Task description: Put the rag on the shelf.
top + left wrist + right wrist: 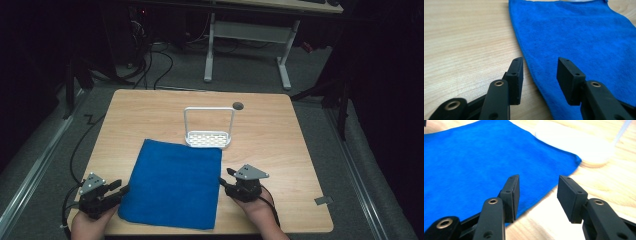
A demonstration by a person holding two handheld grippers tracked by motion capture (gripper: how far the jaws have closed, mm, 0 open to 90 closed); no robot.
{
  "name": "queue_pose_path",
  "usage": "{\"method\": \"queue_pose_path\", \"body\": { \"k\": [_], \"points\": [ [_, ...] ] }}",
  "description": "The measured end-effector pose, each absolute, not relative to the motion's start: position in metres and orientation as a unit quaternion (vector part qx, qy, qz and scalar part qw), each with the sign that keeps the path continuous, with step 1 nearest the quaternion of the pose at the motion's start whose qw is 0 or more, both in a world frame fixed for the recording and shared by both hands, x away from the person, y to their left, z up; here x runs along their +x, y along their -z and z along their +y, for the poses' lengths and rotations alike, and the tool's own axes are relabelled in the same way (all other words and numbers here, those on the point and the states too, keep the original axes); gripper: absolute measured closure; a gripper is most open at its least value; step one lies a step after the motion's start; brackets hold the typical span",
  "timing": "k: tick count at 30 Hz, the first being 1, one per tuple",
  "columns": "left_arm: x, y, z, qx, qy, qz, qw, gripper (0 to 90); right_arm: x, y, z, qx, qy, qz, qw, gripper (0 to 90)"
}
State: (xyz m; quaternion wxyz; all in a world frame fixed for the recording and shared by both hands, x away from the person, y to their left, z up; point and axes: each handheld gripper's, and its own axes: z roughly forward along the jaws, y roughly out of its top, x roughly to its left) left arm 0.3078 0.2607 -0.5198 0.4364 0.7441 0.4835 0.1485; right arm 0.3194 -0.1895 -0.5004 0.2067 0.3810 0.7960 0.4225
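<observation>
A blue cloth (pixel 172 185) lies flat on the wooden table (pixel 280 135), close to the person's side. It is longer from front to back than it is wide. Its far edge sits just beside a small white rack (pixel 208 132), and in the right gripper view the far corner looks to be touching the rack's base.

The left gripper (pixel 121 190) is at the left edge of the cloth, near the front corner. Its jaws are apart and hold nothing. In the left gripper view (pixel 540 75), the edge of the cloth runs right between the two jaws, with one jaw over bare wood and the other over the cloth.

The right gripper (pixel 225 179) is at the right edge of the cloth, a bit farther up. Its jaws are apart too, and they hold nothing. In the right gripper view (pixel 538 195), the cloth edge also passes between the jaws.

So the cloth lies between the two grippers, and each one points inward at its own side. Both are about as near. The next move is likely a pinch on each side edge.
</observation>
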Motion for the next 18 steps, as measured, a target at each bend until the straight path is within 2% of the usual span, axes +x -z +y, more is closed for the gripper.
{"method": "queue_pose_path", "body": {
  "k": [8, 13, 15, 18],
  "points": [
    [0.313, 0.520, 0.264, 0.741, -0.153, 0.477, 0.448, 57.2, 0.327, 0.508, -0.187, 0.384, -0.411, 0.801, 0.203, 54.0],
    [0.335, 0.509, 0.258, 0.754, -0.162, 0.452, 0.448, 56.7, 0.329, 0.509, -0.186, 0.381, -0.413, 0.803, 0.199, 55.9],
    [0.339, 0.507, 0.256, 0.756, -0.164, 0.450, 0.446, 61.4, 0.330, 0.510, -0.185, 0.379, -0.413, 0.804, 0.200, 56.8],
    [0.356, 0.504, 0.241, 0.779, -0.158, 0.443, 0.414, 77.1, 0.335, 0.512, -0.177, 0.370, -0.410, 0.811, 0.192, 65.6]
  ]
}}
